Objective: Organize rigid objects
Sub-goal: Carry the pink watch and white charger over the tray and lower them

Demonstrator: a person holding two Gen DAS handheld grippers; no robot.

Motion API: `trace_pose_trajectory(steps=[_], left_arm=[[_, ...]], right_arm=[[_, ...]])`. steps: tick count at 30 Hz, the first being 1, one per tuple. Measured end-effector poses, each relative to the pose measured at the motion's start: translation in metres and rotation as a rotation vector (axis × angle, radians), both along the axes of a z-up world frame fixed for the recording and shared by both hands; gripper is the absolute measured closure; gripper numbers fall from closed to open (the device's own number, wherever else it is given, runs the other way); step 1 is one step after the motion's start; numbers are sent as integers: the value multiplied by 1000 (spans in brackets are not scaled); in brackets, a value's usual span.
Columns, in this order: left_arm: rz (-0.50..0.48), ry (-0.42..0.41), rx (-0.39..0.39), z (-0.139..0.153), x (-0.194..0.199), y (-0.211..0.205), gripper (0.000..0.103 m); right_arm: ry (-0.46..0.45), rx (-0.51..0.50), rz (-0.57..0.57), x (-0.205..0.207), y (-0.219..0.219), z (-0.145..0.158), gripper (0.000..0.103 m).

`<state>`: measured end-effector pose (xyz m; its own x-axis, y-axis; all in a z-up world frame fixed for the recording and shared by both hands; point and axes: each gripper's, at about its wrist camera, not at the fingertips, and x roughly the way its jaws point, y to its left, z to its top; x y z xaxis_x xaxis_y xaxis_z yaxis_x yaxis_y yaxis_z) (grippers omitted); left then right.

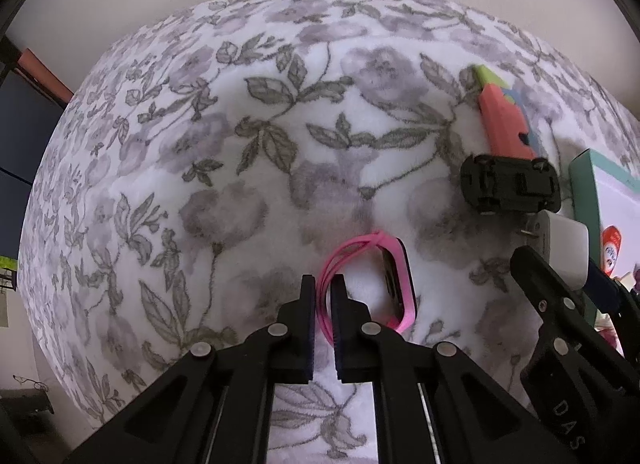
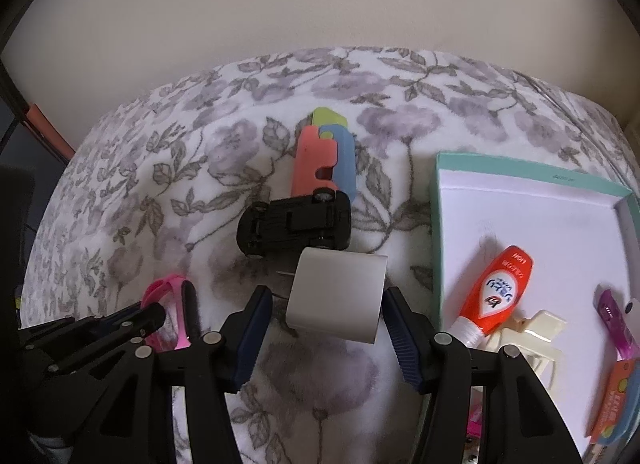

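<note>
A pink watch band (image 1: 396, 284) lies on the floral blanket (image 1: 240, 184), and my left gripper (image 1: 323, 284) is shut on its thin strap loop. In the right wrist view that gripper (image 2: 156, 312) sits at the lower left beside the band (image 2: 176, 292). My right gripper (image 2: 326, 300) straddles a white charger plug (image 2: 340, 296) lying on the blanket. Its right pad is at the plug's side. A gap with the prongs shows on the left. A black toy car (image 2: 296, 224) lies upside down just beyond the plug.
Coral, blue and green foam pieces (image 2: 316, 156) lie behind the car. At the right stands a teal-rimmed open box (image 2: 500, 168) holding an orange tube (image 2: 496, 292), a cream clip (image 2: 536, 328) and a purple item (image 2: 616, 324). A wall rises behind the blanket.
</note>
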<state>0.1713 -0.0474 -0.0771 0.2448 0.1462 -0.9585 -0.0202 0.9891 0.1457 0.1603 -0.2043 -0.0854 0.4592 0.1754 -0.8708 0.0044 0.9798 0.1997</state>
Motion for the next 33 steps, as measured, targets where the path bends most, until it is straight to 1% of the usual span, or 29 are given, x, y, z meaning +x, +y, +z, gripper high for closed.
trace_pose_trajectory(steps=[5, 9, 18, 26, 33], left_arm=[[6, -37, 3, 15, 0, 1, 96], [11, -71, -1, 29, -2, 2, 96], [3, -170, -55, 71, -2, -5, 96], [-47, -240, -102, 96, -7, -31, 96], [-124, -247, -168, 99, -13, -64, 96]], right_arm=[[-13, 18, -1, -2, -5, 10, 43], [-38, 30, -6, -5, -11, 23, 43], [-79, 24, -50, -12, -39, 53, 43], [-90, -14, -120, -21, -78, 69, 43], [-85, -23, -186, -27, -114, 74, 43]])
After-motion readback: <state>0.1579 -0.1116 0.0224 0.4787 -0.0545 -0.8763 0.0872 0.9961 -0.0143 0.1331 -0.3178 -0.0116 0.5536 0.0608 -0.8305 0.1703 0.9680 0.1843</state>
